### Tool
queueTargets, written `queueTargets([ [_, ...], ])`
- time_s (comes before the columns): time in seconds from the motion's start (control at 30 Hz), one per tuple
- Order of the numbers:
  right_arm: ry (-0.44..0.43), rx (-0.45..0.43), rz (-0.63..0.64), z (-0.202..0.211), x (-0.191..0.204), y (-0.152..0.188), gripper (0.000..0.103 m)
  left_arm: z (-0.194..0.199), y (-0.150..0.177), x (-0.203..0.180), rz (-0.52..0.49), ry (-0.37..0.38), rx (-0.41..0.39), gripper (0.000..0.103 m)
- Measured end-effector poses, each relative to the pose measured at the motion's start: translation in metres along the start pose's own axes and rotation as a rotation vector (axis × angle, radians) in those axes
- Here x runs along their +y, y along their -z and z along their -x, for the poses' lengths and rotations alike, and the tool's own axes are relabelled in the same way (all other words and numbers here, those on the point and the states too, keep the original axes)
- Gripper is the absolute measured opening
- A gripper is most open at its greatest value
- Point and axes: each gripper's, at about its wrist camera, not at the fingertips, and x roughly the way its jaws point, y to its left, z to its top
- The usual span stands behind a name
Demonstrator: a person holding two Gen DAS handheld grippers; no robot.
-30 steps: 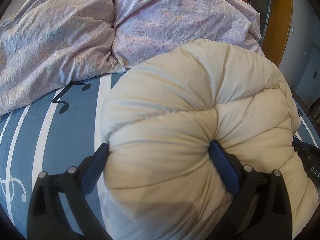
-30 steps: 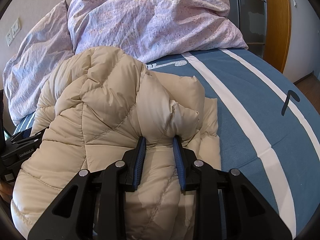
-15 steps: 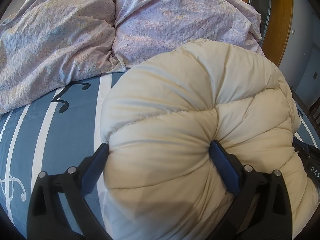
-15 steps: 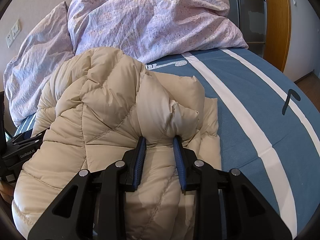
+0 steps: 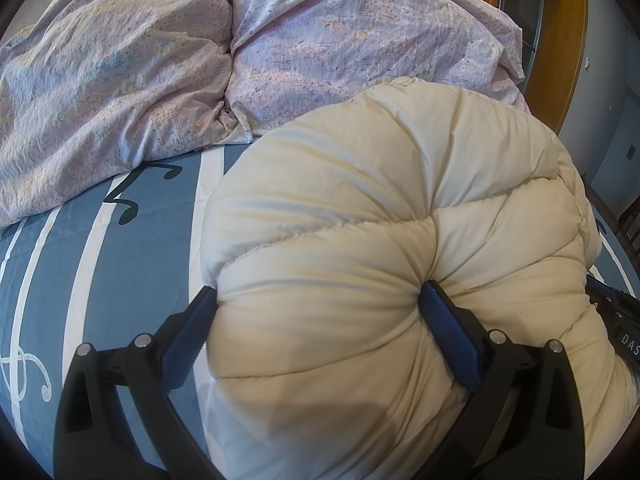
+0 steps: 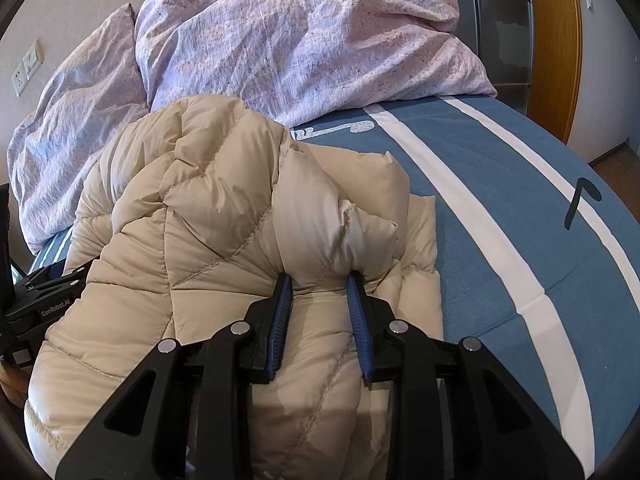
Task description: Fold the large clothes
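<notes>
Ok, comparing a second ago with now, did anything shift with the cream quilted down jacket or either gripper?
Nothing visibly changed. The left gripper stays clamped wide on a puffy bulge of the cream quilted down jacket, the right gripper on a narrower bunch of it. The jacket keeps its folds on the blue-and-white striped bedsheet, in front of the crumpled lilac duvet.

The quilted down jacket [image 5: 360, 240] is cream-beige with stitched diamond seams. The bedsheet [image 6: 500, 208] is blue with white stripes, black music notes and a white treble clef at lower left. The crumpled duvet [image 5: 120, 80] across the top is pale lilac, finely speckled. Both grippers are black with blue pads [image 6: 280, 312]. The door frame [image 6: 556, 40] is orange-brown wood.
</notes>
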Motion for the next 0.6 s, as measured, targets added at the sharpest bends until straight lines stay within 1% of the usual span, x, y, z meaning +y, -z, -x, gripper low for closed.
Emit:
queueTargets([
  [0.3, -0.001, -0.006, 0.004, 0.003, 0.002, -0.002, 0.031, -0.001, 0.001, 0.001, 0.003, -0.010, 0.004, 0.101],
  [0.33, -0.010, 0.000, -0.008, 0.006, 0.001, -0.005, 0.032, -0.001, 0.001, 0.001, 0.004, -0.010, 0.004, 0.101],
  [0.4, -0.046, 0.008, -0.056, 0.015, -0.006, -0.010, 0.037, -0.001, 0.001, 0.002, 0.008, -0.011, 0.005, 0.101],
  [0.43, -0.060, 0.008, -0.084, 0.020, -0.011, -0.012, 0.047, 0.000, 0.001, 0.002, 0.010, -0.010, 0.006, 0.101],
  [0.47, -0.059, 0.005, -0.111, 0.026, -0.017, -0.013, 0.066, 0.000, 0.001, 0.002, 0.011, -0.010, 0.006, 0.101],
  [0.5, -0.060, -0.003, -0.140, 0.033, -0.024, -0.015, 0.074, 0.000, 0.002, 0.002, 0.012, -0.011, 0.007, 0.101],
  [0.53, -0.072, -0.006, -0.158, 0.037, -0.029, -0.016, 0.078, 0.000, 0.002, 0.002, 0.013, -0.011, 0.007, 0.101],
  [0.57, -0.089, 0.002, -0.180, 0.039, -0.036, -0.017, 0.078, 0.000, 0.002, 0.002, 0.014, -0.010, 0.007, 0.101],
  [0.6, -0.114, 0.031, -0.210, 0.038, -0.043, -0.019, 0.080, 0.000, 0.001, 0.002, 0.015, -0.010, 0.007, 0.101],
])
